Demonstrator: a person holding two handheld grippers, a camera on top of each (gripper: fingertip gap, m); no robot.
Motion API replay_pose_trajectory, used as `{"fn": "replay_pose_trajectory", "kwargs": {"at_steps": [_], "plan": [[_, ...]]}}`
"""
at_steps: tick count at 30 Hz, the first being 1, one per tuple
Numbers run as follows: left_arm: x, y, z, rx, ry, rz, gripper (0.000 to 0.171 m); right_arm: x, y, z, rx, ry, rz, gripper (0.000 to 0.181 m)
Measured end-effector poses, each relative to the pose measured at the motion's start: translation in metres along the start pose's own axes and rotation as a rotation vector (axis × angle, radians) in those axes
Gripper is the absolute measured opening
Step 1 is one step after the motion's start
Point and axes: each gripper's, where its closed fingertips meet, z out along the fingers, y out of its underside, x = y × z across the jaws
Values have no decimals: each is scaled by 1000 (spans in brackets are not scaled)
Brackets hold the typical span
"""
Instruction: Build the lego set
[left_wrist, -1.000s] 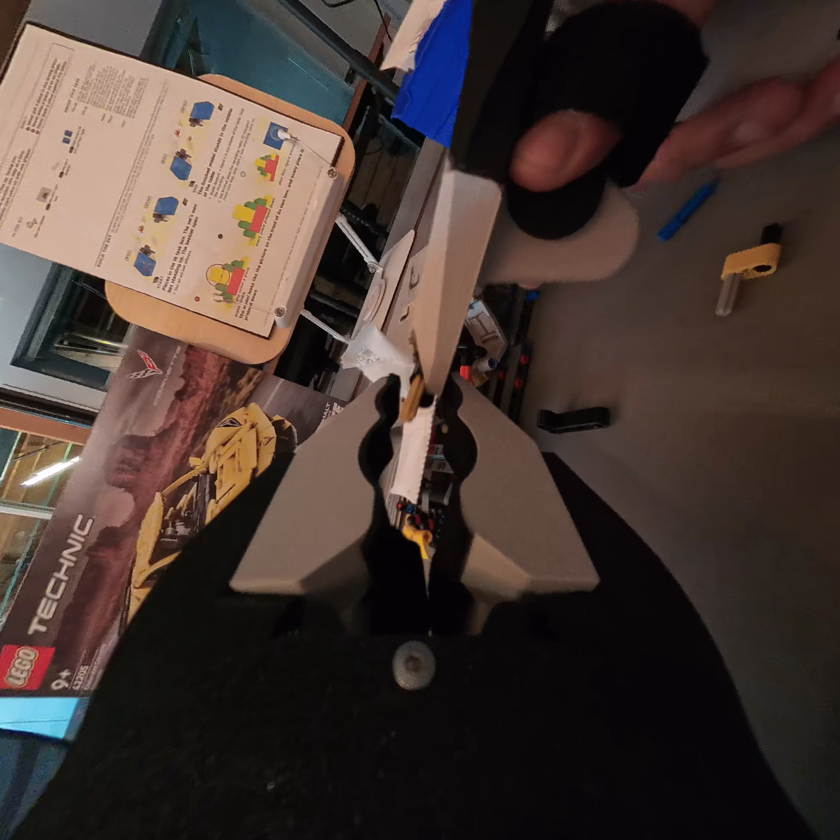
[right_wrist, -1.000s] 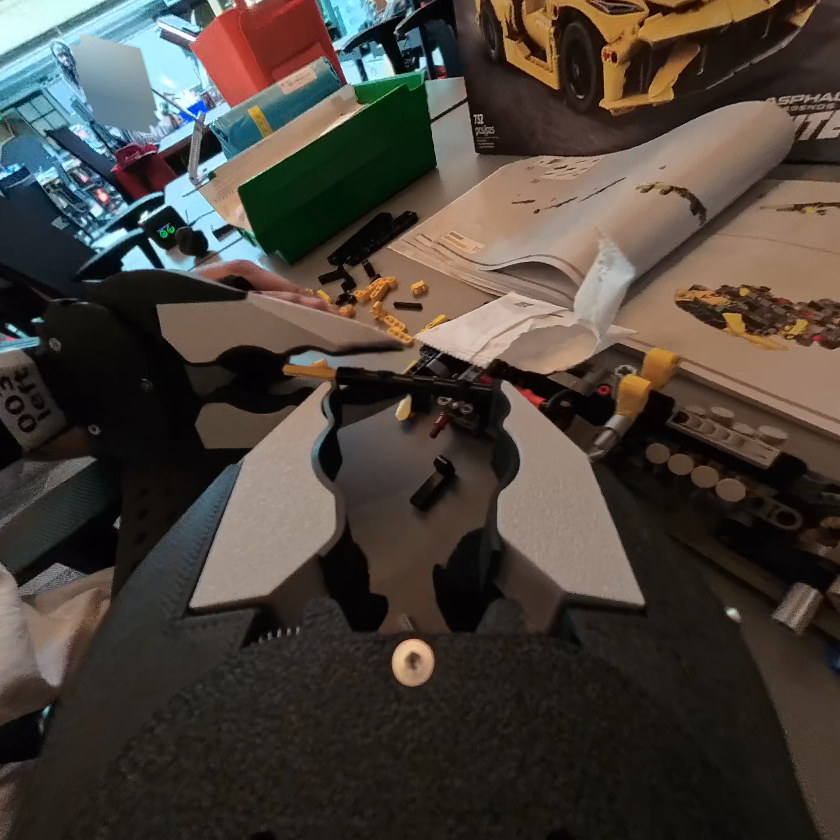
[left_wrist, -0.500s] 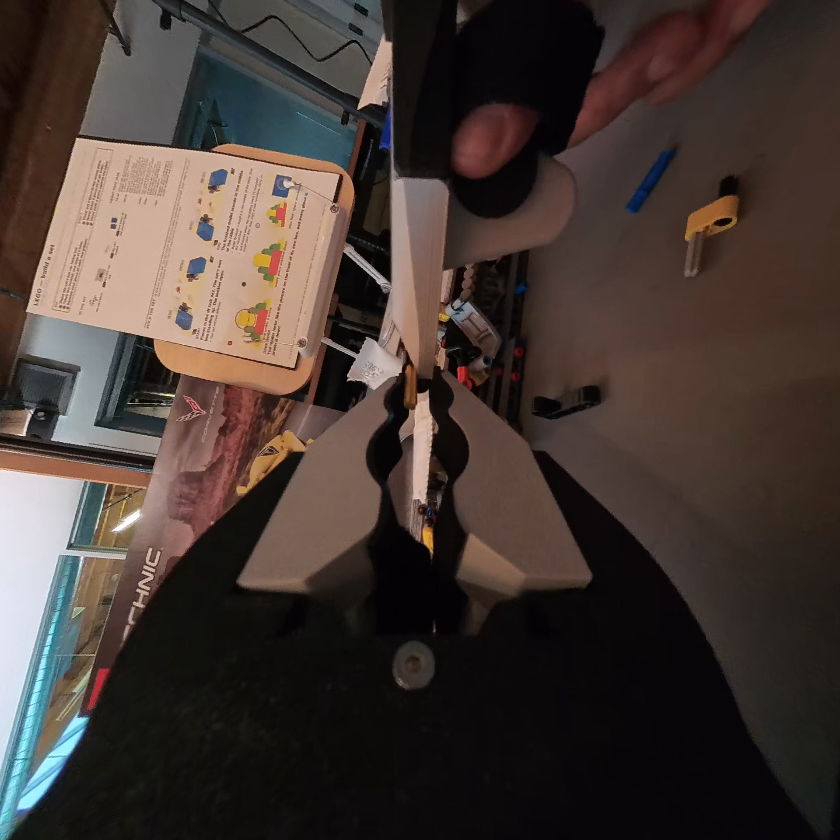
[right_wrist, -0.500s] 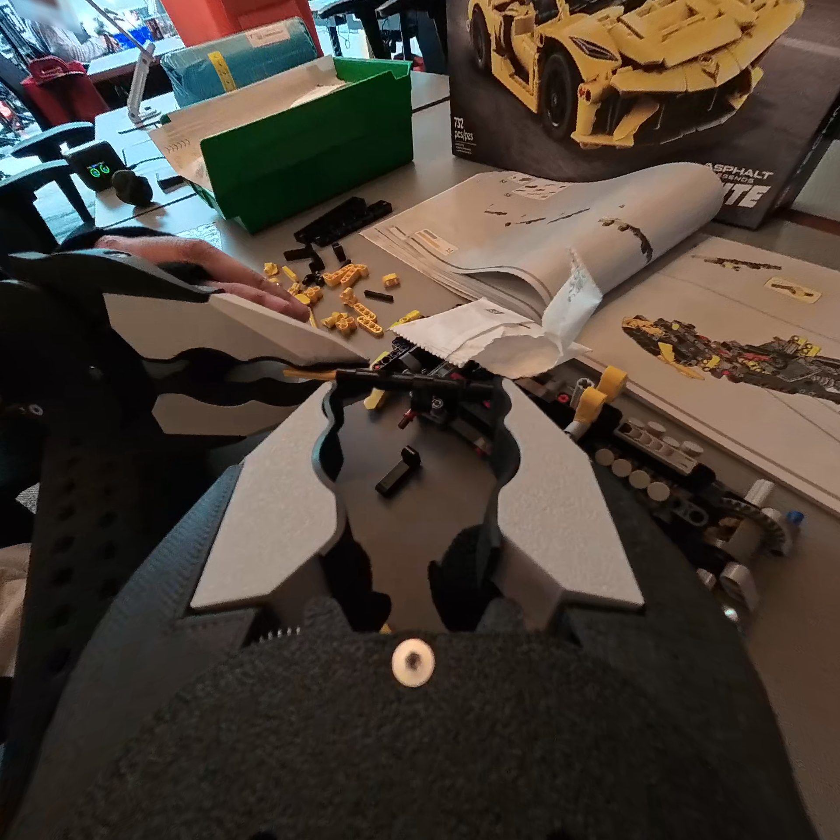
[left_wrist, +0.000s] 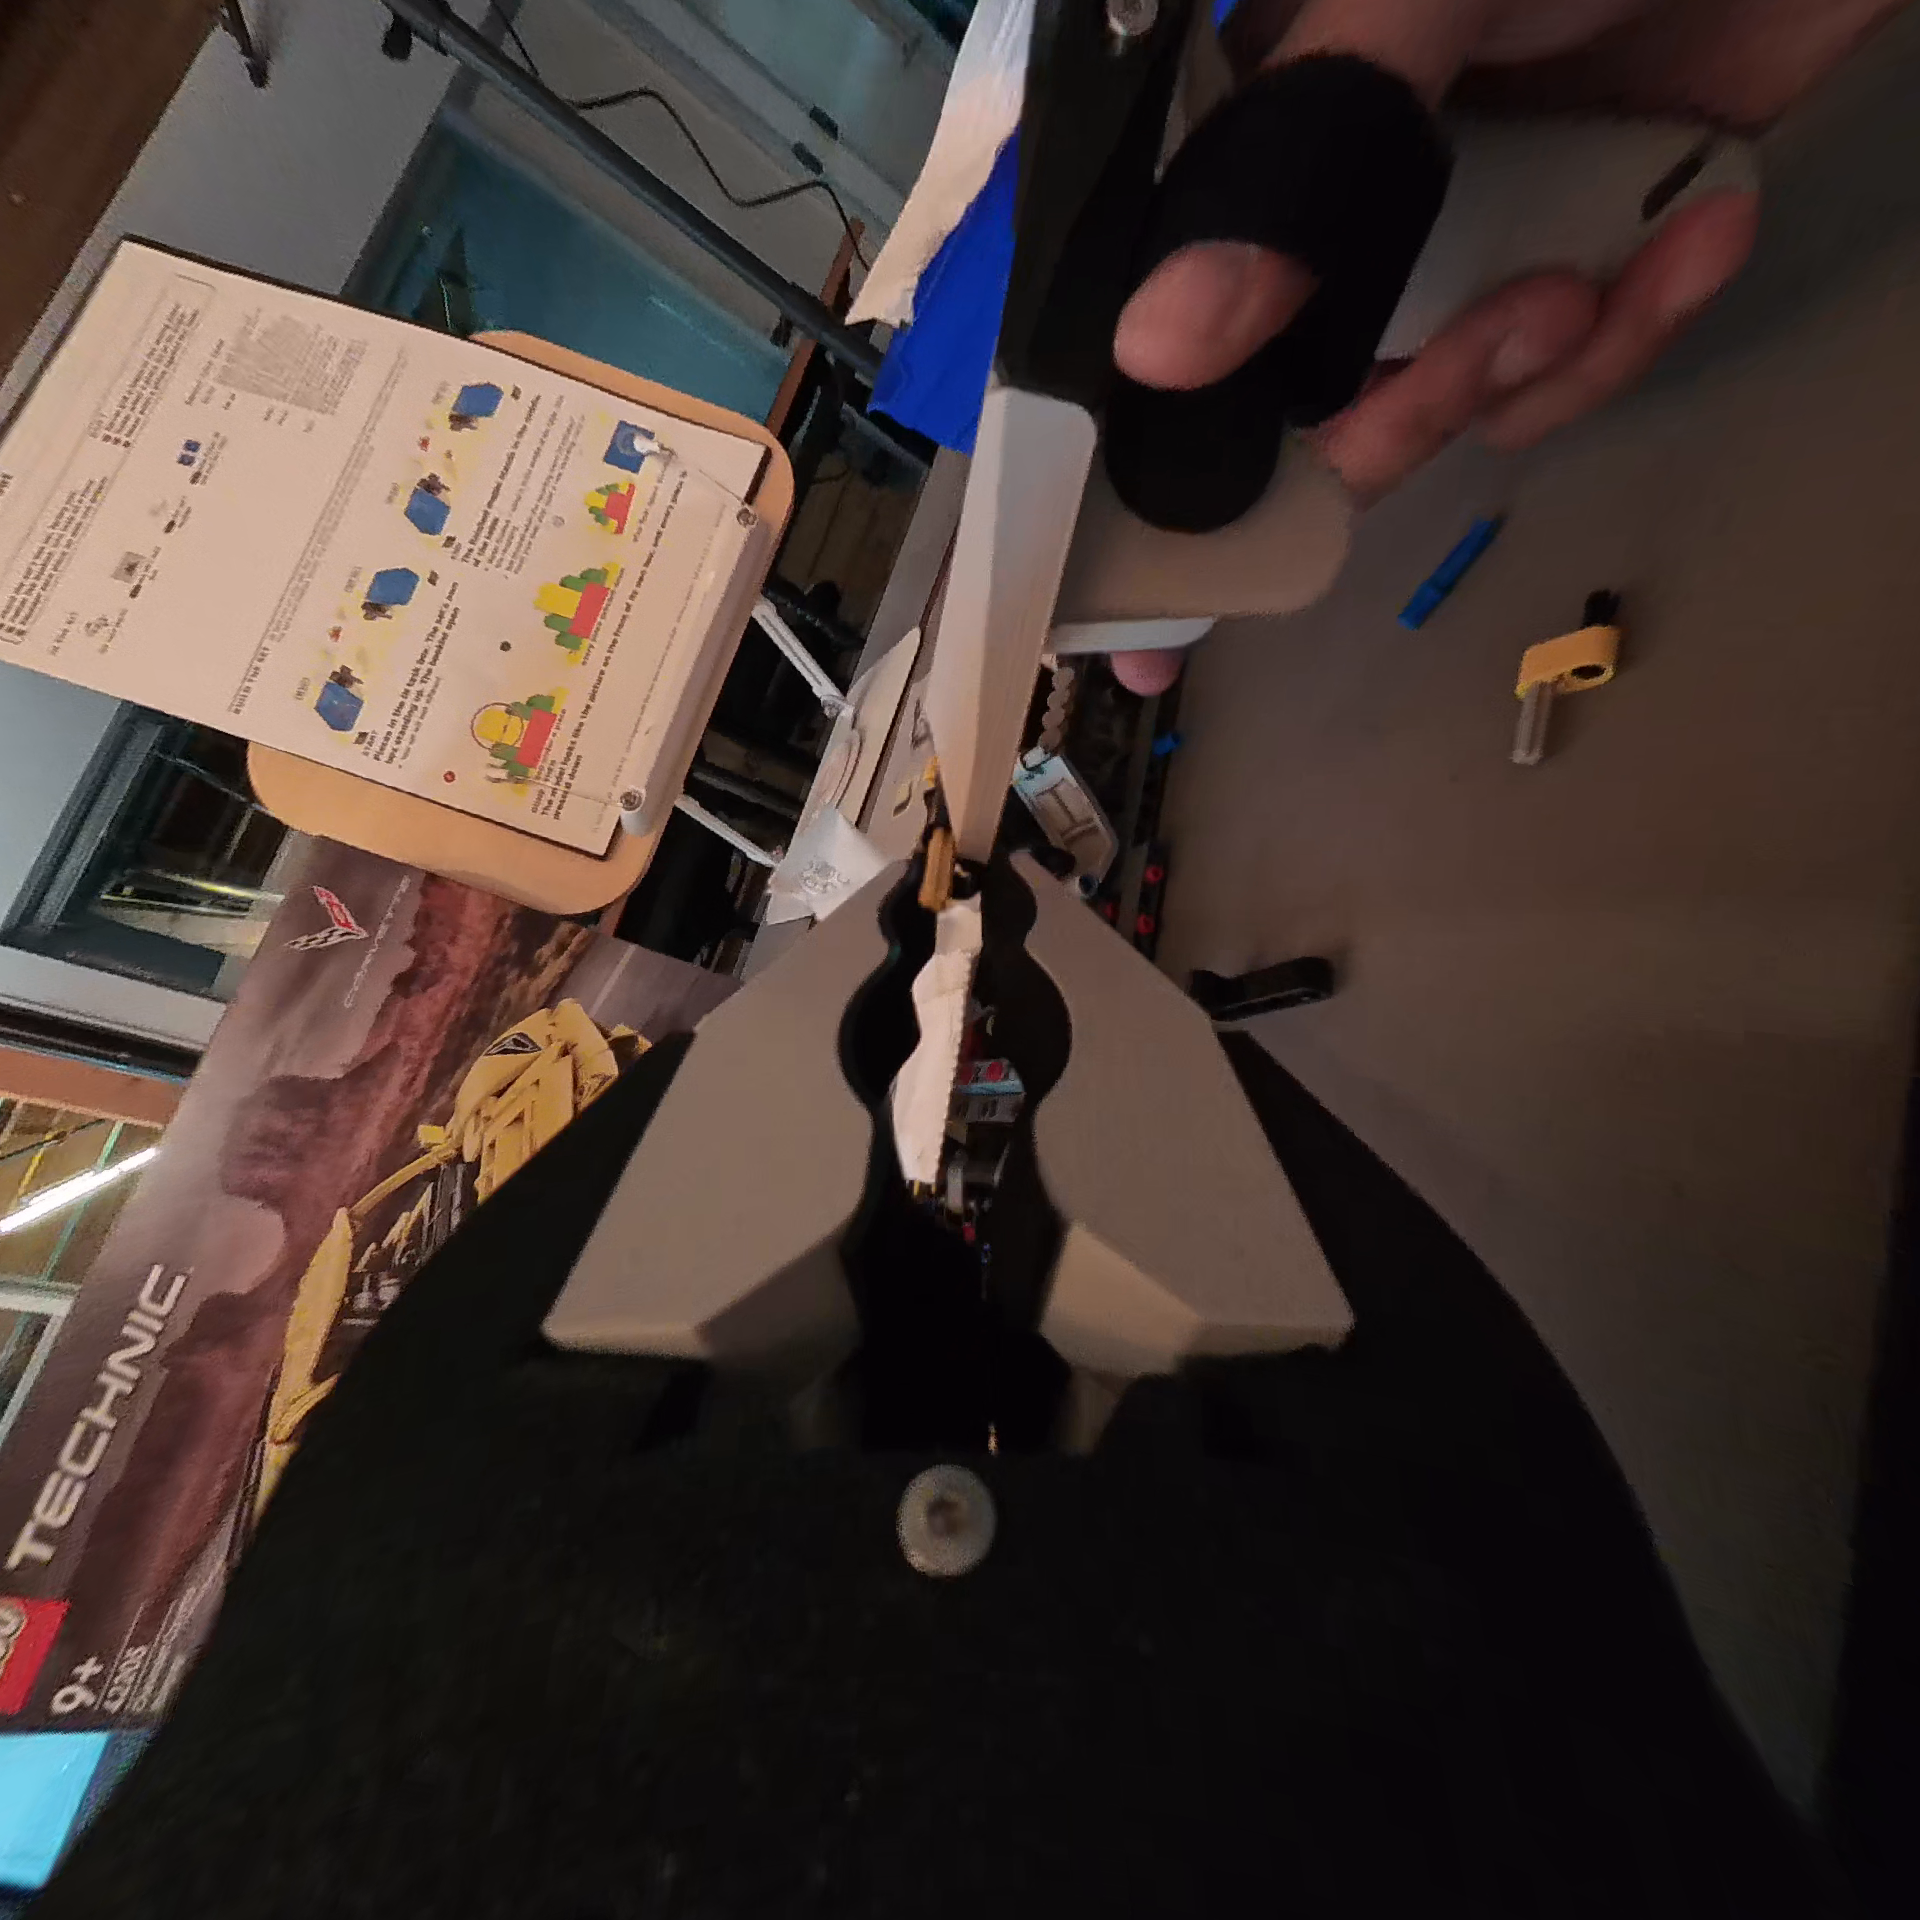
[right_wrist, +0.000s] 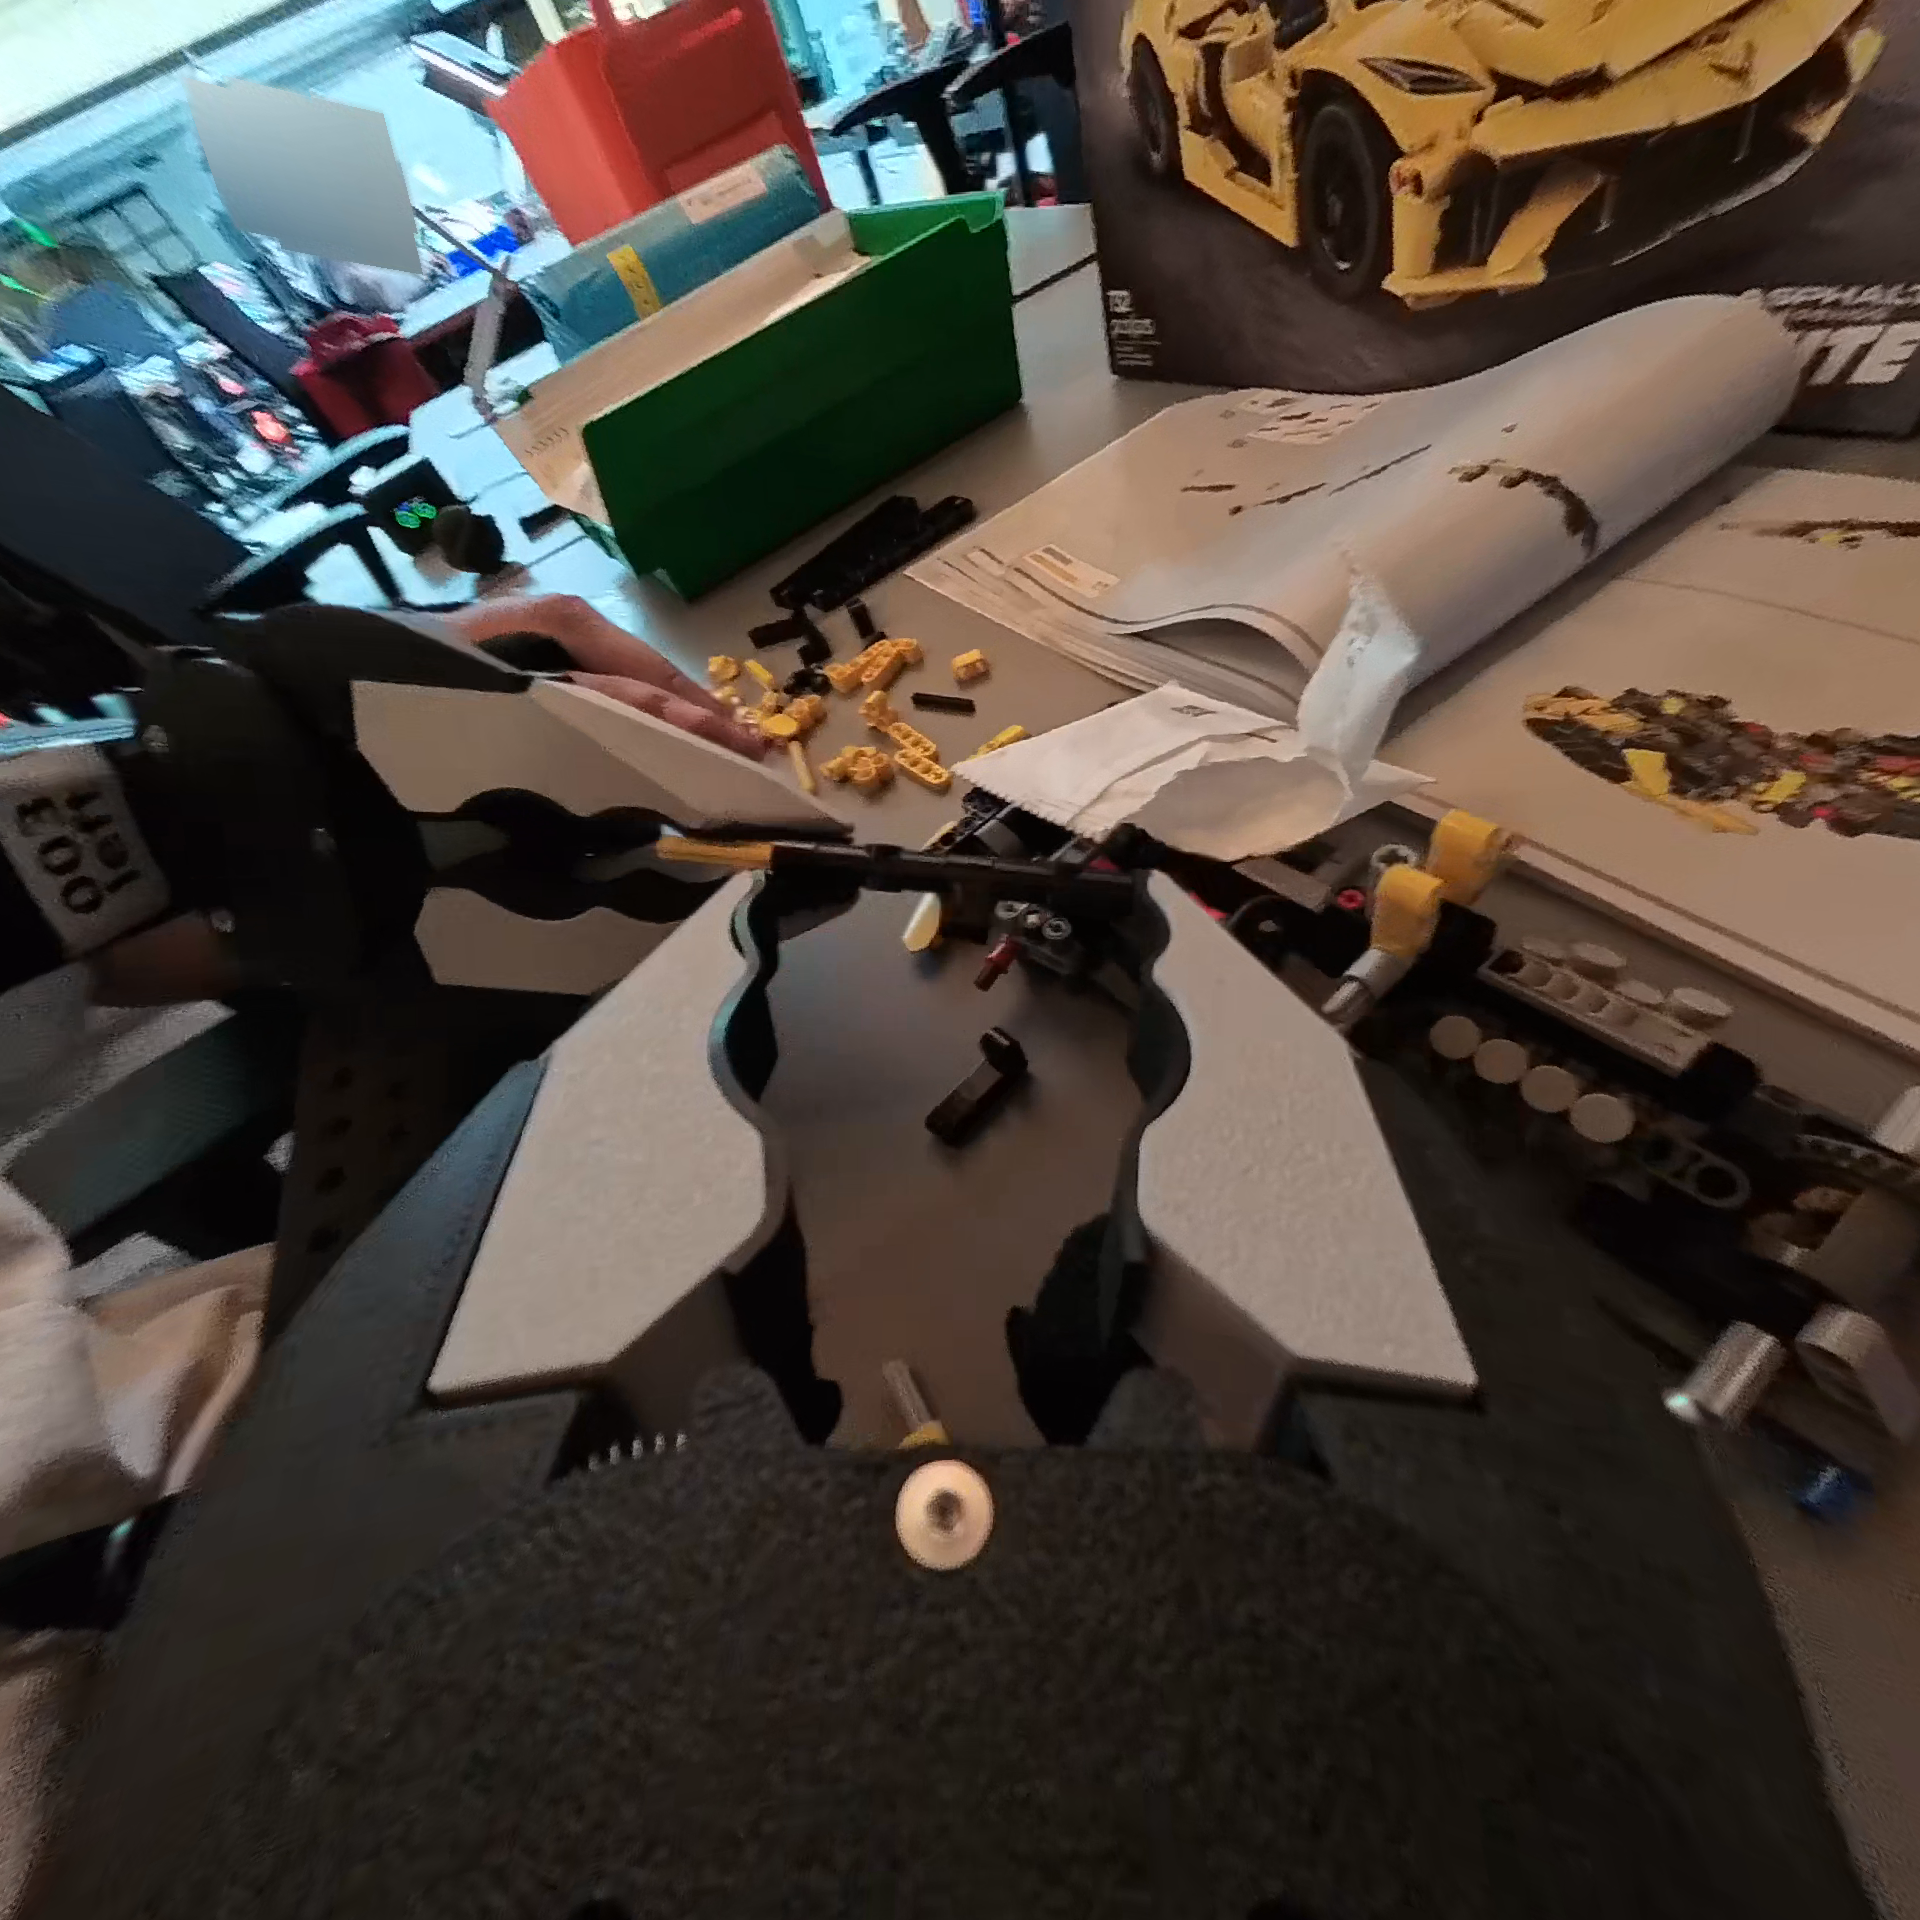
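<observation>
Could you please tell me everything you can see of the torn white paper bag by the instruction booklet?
The paper bag is white, crumpled and torn open at its right end, with a ragged flap standing up. It lies flat on the table, against the booklet, its near edge over dark parts of the build. Loose yellow pieces lie left of it. Neither gripper touches it.

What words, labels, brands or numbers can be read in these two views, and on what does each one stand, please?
I will not copy any writing out; these things bear it:
Set box picturing a yellow car: large print, legible.
Sheet on the wooden clipboard: too small.
Open instruction booklet: too small.
White tag on the left claw: legible.
White paper bag: too small.
</observation>
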Motion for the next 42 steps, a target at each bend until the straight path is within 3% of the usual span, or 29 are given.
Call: {"fn": "replay_pose_trajectory", "kwargs": {"at_steps": [2, 4, 8, 11, 14, 36, 42], "plan": [[0, -1, -1, 9, -3, 9, 5, -6, 2, 0, -7, -61, 34, 73], [-1, -2, -1, 15, -8, 17, 4, -18, 5, 3, -23, -148, 75, 100], [-6, 0, -2, 5, -32, 27, 4, -16, -1, 1, -3, -123, 54, 91], [-5, -5, -1, 2, -53, 95, 4, -20, -1, 4, 8, -164, 138, 100], [-1, -10, -1, 10, -64, 144, 4, -20, 1, 7, -3, -152, 141, 98], [1, -7, 0, -6, -45, 132, 4, -16, 6, 7, -71, -92, 69, 94], [-11, -4, 1, 25, -1, -112, 4, -14, -4, 6, 11, -117, 125, 96]]}}
